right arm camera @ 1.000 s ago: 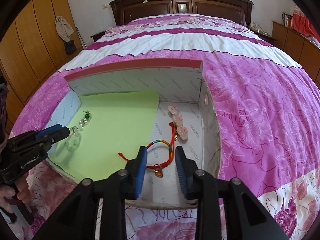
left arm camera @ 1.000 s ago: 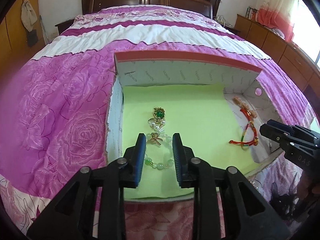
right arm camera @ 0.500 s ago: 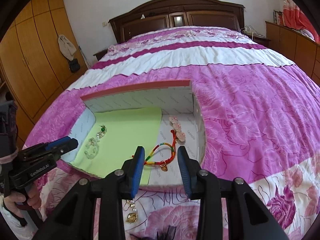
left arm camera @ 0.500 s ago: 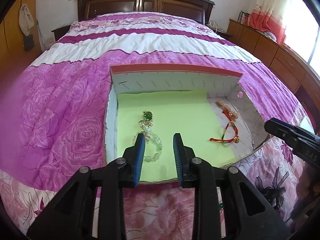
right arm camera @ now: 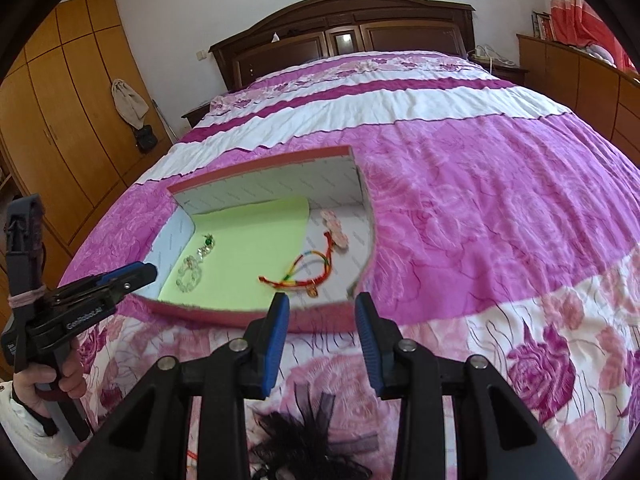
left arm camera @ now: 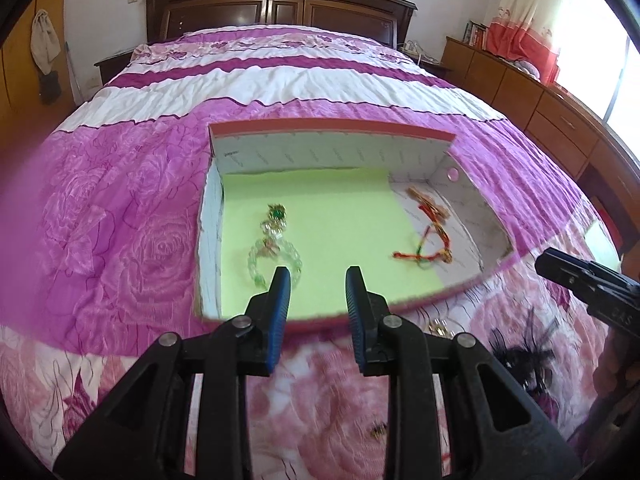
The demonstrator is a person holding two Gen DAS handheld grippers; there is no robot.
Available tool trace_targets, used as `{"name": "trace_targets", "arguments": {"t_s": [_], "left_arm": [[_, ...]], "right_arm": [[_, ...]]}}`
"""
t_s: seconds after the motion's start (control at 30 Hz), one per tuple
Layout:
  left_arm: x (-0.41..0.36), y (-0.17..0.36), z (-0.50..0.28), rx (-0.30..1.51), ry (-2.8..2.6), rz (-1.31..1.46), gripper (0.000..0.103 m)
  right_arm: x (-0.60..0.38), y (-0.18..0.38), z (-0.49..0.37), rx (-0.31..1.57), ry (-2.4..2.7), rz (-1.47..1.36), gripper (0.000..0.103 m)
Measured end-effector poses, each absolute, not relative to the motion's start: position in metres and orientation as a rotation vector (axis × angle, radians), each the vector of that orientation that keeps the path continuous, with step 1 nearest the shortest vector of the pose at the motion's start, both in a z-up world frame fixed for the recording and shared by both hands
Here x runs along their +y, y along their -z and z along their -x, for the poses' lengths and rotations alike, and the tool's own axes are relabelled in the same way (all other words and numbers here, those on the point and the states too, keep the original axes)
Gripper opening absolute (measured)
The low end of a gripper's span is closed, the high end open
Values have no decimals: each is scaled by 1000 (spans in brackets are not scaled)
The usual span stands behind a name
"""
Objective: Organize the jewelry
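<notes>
A shallow red-rimmed box (left arm camera: 332,130) with a light green lining (left arm camera: 340,216) lies on the pink bedspread. A clear bead bracelet with a green gem (left arm camera: 276,248) rests on the lining at the left. On the right lie a red multicoloured cord bracelet (left arm camera: 428,248) and a pink flower piece (right arm camera: 336,228). My left gripper (left arm camera: 318,280) hovers over the box's near edge, open and empty. My right gripper (right arm camera: 322,304) hangs just before the near rim (right arm camera: 240,316), open with nothing between its fingers. Each gripper shows at the edge of the other's view.
A black feathery hair piece (right arm camera: 312,420) lies on the bedspread in front of the box, under my right gripper. Small gold pieces (left arm camera: 438,326) sit near it. Wooden wardrobes (right arm camera: 60,120) stand at the left, drawers (left arm camera: 540,108) at the right, and the headboard (left arm camera: 276,12) at the far end.
Both grippers have drawn back and up from the box, which now looks smaller and farther. The bracelets stay in the box. The black hair piece has come into the right wrist view.
</notes>
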State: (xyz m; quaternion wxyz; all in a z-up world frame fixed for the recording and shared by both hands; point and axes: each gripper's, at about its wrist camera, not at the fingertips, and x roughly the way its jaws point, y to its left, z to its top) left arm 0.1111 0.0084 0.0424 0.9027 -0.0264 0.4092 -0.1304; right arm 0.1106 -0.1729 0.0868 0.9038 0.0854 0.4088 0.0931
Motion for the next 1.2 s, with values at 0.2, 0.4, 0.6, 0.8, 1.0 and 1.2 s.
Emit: {"name": "trace_targets", "arguments": {"t_s": [0.2, 0.4, 0.6, 0.8, 1.0, 1.2], "left_arm": [[4, -42, -91, 871, 285, 46, 20], [0, -41, -75, 895, 295, 36, 21], [-5, -39, -62, 909, 319, 29, 21], [-12, -32, -55, 937, 339, 20, 21], [-17, -21, -50, 976, 349, 2, 21], [-25, -6, -47, 1016, 358, -21, 21]], "right_arm": [[-184, -84, -92, 865, -178, -186, 37], [-191, -85, -71, 878, -175, -193, 38], [-192, -83, -56, 895, -187, -198, 45], [-181, -77, -46, 926, -221, -172, 51], [-173, -70, -43, 953, -238, -160, 57], [-170, -61, -39, 978, -249, -149, 57]]}}
